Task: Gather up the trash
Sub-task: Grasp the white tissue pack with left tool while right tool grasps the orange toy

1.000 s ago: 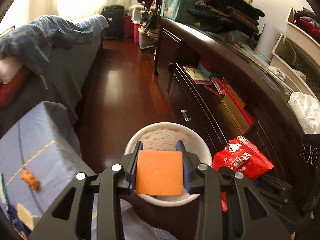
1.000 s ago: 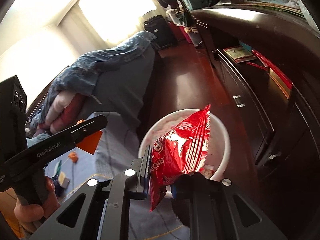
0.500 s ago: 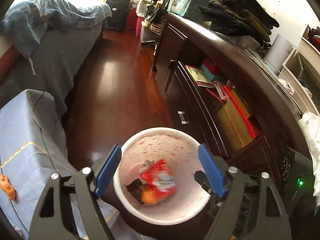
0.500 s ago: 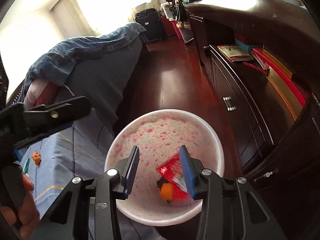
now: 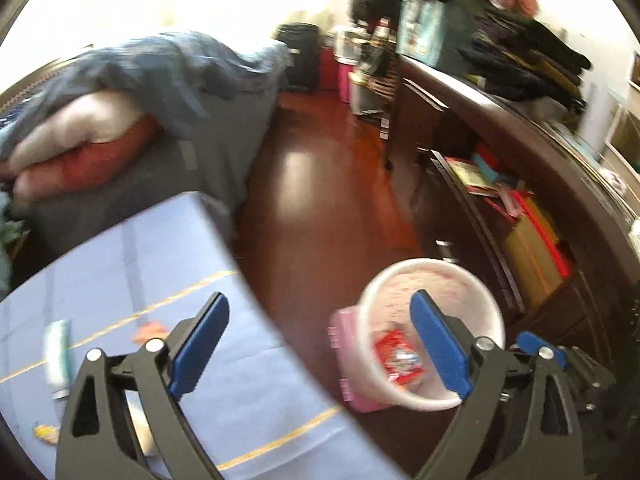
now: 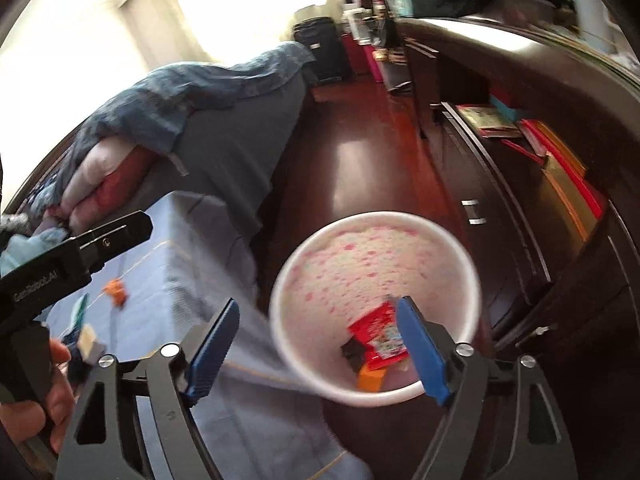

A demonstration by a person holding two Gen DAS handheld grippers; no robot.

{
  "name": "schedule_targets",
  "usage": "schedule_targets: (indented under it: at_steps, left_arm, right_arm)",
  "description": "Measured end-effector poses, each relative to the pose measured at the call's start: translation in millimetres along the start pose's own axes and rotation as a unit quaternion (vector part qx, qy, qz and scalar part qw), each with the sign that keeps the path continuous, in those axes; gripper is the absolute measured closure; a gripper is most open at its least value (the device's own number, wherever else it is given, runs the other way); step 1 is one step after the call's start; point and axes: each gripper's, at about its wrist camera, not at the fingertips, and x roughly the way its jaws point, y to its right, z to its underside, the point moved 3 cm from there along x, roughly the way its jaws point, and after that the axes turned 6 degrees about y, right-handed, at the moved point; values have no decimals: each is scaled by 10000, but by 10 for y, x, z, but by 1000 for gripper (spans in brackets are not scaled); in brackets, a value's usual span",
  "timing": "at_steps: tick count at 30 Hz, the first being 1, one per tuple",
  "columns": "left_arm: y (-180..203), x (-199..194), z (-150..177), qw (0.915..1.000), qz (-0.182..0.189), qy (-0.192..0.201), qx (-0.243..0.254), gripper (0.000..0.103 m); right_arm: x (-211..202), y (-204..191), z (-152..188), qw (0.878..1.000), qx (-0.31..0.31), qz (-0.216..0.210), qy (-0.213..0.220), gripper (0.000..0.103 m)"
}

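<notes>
A white, pink-speckled trash bin [image 5: 472,280] [image 6: 380,240] stands on the dark wood floor beside a blue-covered table [image 5: 140,264] [image 6: 188,240]. Inside it lie a red snack wrapper [image 5: 398,354] [image 6: 374,326] and an orange square piece [image 6: 370,378]. My left gripper [image 5: 320,344] is open and empty, above the table edge and the bin. My right gripper [image 6: 316,344] is open and empty over the bin's near rim. On the table lie an orange scrap [image 5: 150,330] [image 6: 116,292], a green-white wrapper [image 5: 58,354] and a yellow bit [image 5: 44,432].
A pink box [image 5: 344,356] sits against the bin. A dark cabinet [image 5: 520,184] with books runs along the right. A bed with grey-blue covers [image 5: 172,80] lies at the left. The left gripper's body [image 6: 60,264] shows in the right wrist view.
Both grippers opened and dropped the orange square and the red wrapper into the bin. The left gripper has since swung left toward the table; both jaws have widened.
</notes>
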Motion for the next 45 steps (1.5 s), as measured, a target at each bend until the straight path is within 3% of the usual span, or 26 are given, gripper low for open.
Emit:
schedule_targets:
  at_steps: [6,10,13,21,23,27,32,38,45]
  left_arm:
    - [-916,-281,69,9936,-1016,-74,-488,7]
    - [-1546,-283,173,9807,-1792,-369,-695,5]
    - [-1999,-173,293,9710,-2085,-658,-966,5]
    - [-2580,199,562,9604,-1827,-1348,-1614,9]
    - [-2620,259,607,9607,-1741,-1410,-1637,19]
    - [-2650,269,635,9642,-1702,-1316,-1550,27]
    - [-2681,200,665,9670,-1717,-1178,-1465,58]
    - [-2776,109,720,9678,-1646,-1008,-1618,61]
    - [-2923,-113,750,9647,-1704,-834,-1829,61]
  right_arm:
    - [-36,-593,85,9975,-448,-525,-157,18]
    - [-34,-973,159,9936,-764,-801,-220,18]
    - [-14,-1180,209,9910,-930,-926,-275,18]
    - [137,-1636,272,9860,-1322,-949,-356,17]
    - [201,-1726,264,9856,-1355,-934,-386,17]
    - [418,-1932,263,9837,-1461,-910,-517,17]
    - [679,-2124,255,9830,-1626,-681,-512,17]
    - [1005,-2267,251,9836,-1576,-587,-656,17]
    - [1134,-2361,292,9809,-1733,-409,-782,37]
